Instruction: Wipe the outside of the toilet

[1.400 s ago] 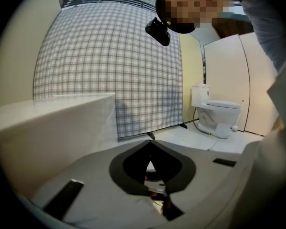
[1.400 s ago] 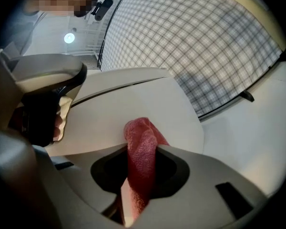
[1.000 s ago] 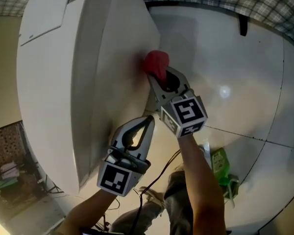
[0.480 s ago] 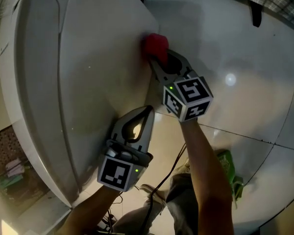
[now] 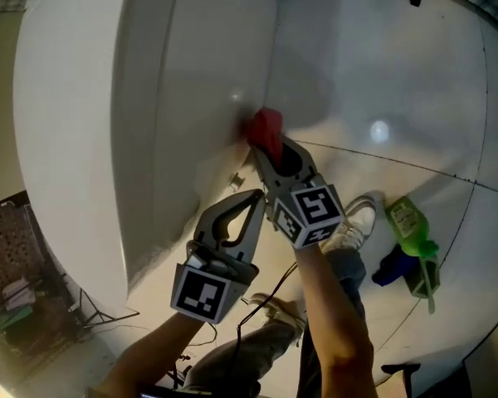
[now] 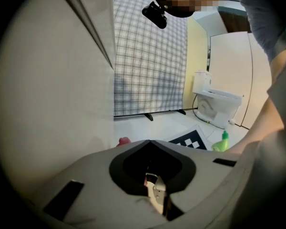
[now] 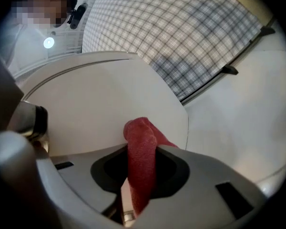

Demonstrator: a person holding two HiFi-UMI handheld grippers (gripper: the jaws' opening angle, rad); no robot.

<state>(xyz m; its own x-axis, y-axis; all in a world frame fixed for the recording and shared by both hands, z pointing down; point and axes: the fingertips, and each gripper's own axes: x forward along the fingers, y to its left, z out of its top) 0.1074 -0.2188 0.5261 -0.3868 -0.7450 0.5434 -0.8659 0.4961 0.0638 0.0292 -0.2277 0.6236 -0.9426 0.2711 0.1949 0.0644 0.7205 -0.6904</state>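
Tiled floor; toilet at 10 o'clock. Red cloth clamped by right gripper, pressed on bowl flank; left gripper closed, empty. Wiping judged underway, extent wiped undeterminable.

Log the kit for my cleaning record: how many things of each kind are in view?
Toilets: 2 (near toilet, far toilet)
Red cloth: 1
Green bottle: 1
Grippers: 2 (left gripper, right gripper)
Total: 6
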